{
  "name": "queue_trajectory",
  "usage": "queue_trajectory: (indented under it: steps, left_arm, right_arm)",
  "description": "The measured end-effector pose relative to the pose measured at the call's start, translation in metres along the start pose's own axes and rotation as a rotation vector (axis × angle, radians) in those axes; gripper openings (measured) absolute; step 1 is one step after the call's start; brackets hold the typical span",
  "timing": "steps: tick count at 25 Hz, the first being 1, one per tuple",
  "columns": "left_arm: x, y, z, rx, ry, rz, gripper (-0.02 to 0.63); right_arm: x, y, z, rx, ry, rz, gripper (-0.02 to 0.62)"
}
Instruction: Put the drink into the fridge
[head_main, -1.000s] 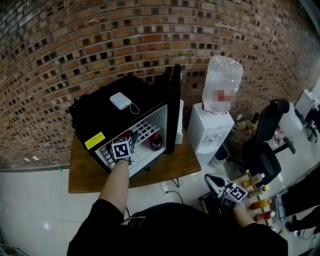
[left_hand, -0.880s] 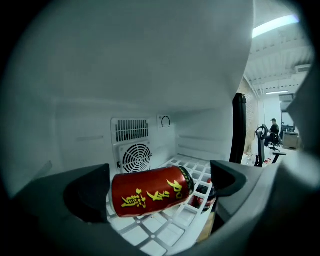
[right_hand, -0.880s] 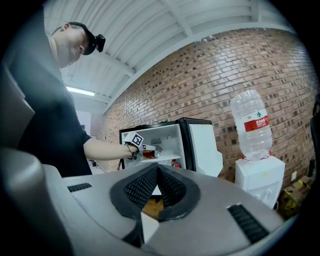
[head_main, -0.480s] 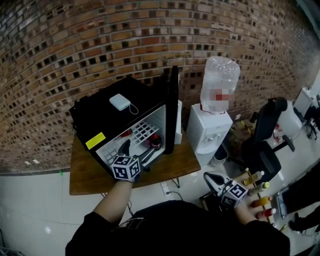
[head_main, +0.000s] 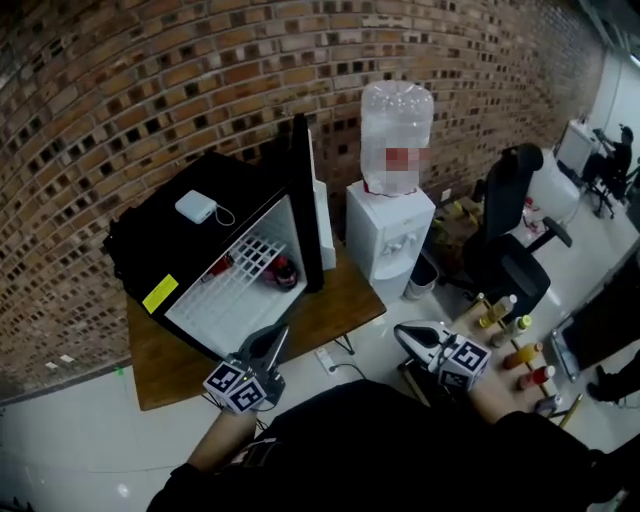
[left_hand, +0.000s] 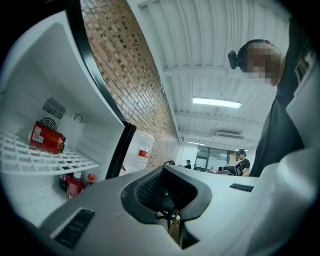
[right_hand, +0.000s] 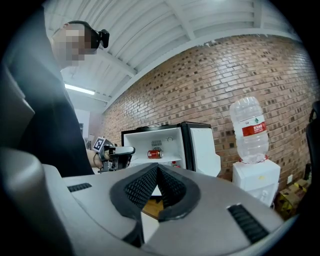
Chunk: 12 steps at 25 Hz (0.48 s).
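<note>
The black mini fridge (head_main: 140, 245) stands on a low wooden table (head_main: 335, 310) with its door (head_main: 300, 200) open. A red can (left_hand: 46, 138) lies on its side on the white wire shelf (left_hand: 45, 157); it also shows in the right gripper view as the can (right_hand: 154, 154). Red-capped bottles (left_hand: 75, 184) stand below it. My left gripper (head_main: 274, 338) is outside the fridge, in front of the table; its jaws have just closed and hold nothing. My right gripper (head_main: 408, 336) hangs shut and empty to the right.
A white water dispenser (head_main: 390, 235) with a big bottle stands right of the fridge, with a black office chair (head_main: 510, 250) beyond. Several drink bottles (head_main: 498, 311) stand near my right hand. A small white device (head_main: 196, 207) lies on the fridge top.
My left gripper has drawn back out of the fridge toward me and its jaws have gone from open to shut. The red can stays on the shelf. The right gripper has kept still.
</note>
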<state>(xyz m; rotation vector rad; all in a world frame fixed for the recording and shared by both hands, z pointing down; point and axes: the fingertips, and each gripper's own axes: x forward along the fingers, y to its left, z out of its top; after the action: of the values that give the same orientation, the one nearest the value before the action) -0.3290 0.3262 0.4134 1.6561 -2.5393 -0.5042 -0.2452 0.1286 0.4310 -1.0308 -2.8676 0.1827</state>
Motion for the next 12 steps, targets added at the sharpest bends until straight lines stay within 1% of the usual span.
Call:
queue_trajectory:
  steps: [3,5,6,9,12]
  left_arm:
    - [-0.001,-0.014,-0.013,-0.024,0.044,-0.080,-0.008]
    - [-0.002,-0.022,-0.023,-0.022,0.083,-0.111,-0.008]
    - [-0.003,-0.025,-0.025,-0.023,0.090,-0.119,-0.008]
    - [-0.006,-0.028,-0.023,-0.032,0.074,-0.124,-0.008]
    - [-0.004,-0.029,-0.027,-0.014,0.091,-0.130,-0.008]
  right_arm:
    - [-0.001,0.006,-0.001,0.028,-0.013,0.005,0.003]
    - [-0.002,0.009,-0.003,0.041,-0.022,0.007,0.002]
    - [-0.003,0.010,-0.003,0.040,-0.022,0.007,0.002]
    - [-0.004,0.010,-0.006,0.032,-0.015,-0.004,0.002]
    - [-0.003,0.004,-0.006,0.038,-0.014,-0.017,0.002]
